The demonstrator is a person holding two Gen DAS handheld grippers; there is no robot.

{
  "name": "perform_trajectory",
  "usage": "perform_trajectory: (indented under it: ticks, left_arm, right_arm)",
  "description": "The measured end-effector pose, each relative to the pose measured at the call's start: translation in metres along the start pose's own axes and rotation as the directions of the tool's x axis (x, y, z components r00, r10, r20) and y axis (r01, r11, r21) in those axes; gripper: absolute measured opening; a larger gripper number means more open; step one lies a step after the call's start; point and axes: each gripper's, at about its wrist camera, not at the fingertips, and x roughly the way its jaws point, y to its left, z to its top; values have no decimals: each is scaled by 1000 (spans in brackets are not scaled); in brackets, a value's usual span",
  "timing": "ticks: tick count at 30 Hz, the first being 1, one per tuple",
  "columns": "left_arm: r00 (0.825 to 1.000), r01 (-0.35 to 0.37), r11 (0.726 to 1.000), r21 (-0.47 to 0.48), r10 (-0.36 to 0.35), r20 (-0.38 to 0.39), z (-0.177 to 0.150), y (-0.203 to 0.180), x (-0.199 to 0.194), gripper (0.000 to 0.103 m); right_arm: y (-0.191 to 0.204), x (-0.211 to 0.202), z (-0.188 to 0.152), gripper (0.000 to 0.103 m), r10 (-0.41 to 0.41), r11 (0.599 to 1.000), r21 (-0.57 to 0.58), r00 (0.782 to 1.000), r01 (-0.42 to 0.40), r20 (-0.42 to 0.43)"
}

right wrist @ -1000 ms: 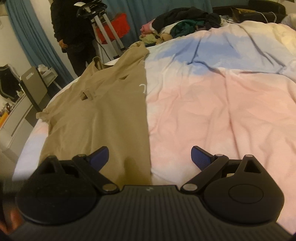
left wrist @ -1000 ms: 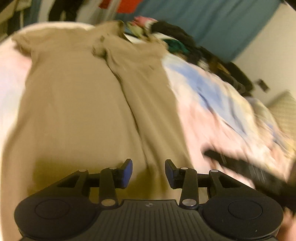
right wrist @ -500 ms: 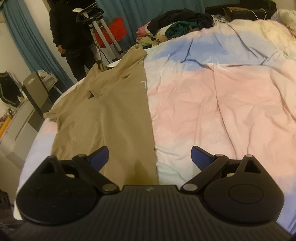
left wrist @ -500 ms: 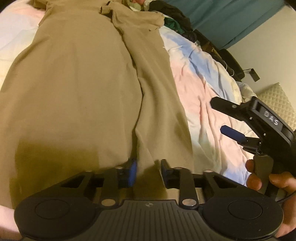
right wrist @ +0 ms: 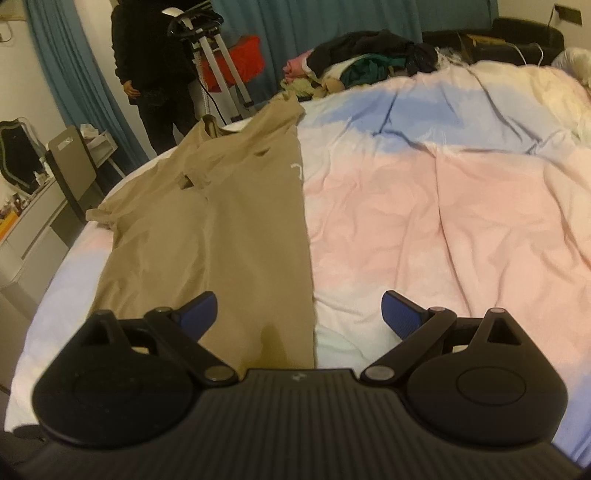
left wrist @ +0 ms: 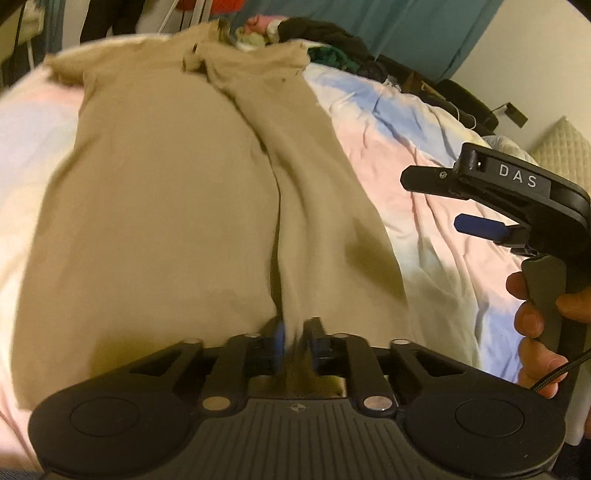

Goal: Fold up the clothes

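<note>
Right at the near edge of the bed (right wrist: 461,206), the left gripper (left wrist: 293,341) has a raised fold of the tan shirt (left wrist: 155,206) between its blue pads. Its jaws are opening, and the picture is too blurry there to tell if the pads still press on the cloth. The right gripper (right wrist: 299,312) is spread wide with nothing in it. It hangs over the shirt's right edge, where tan cloth meets the blanket (right wrist: 424,229). A hand (left wrist: 535,325) holds its handle.

There is one shirt. It is plain tan and soft, and it lies flat on the left part of the bed. Its long side runs away from the grippers: the bottom hem is near, and the collar and short sleeves are at the far end. The right side is folded over, so a long ridge runs up the middle from the hem to the collar. A small white mark shows near the right edge.

The blanket is pink, blue and pale yellow, with many wrinkles.

Farther back sits one pile of dark and bright clothes (right wrist: 369,55). Behind it hangs a blue curtain (right wrist: 332,22), and one person in dark clothes (right wrist: 151,66) stands by a metal stand (right wrist: 218,74).
</note>
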Motion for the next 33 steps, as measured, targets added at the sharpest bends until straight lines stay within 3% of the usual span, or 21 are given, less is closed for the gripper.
perform_trajectory:
  ticks: [1,2,4,9,17,26,33]
  left_arm:
    - [1000,-15,1000,15,14,13,2,-1,-3,56]
    - [999,-29,999,25,28,34,6,-3,-7,61]
    - [995,-69,996,54,64,77,14,-6,-16,81]
    - [978,-155,979,133,134,158,39,-16,-35,97]
    - [967,-156,979,134,124,222,74,-26,-44,101]
    - [973,-162,976,142,134,190,65,-5,-17,101]
    - [971,-171,976,136,144,190,61,14,-20,101]
  right_arm:
    - [0,-2,1,97,1,1000,-2,1000,-1,11]
    - [0,-5,2,97,4,1000,1,1000,-4,23]
    - [-1,-11,5,97,10,1000,6,999,-10,48]
    - [0,-25,10,97,10,1000,7,995,-11,104]
    - [2,-27,11,97,5,1000,-18,991,-3,131]
    - [4,-10,4,97,-13,999,-41,996,16,85]
    - [15,1,-3,97,-21,997,-75,997,27,79]
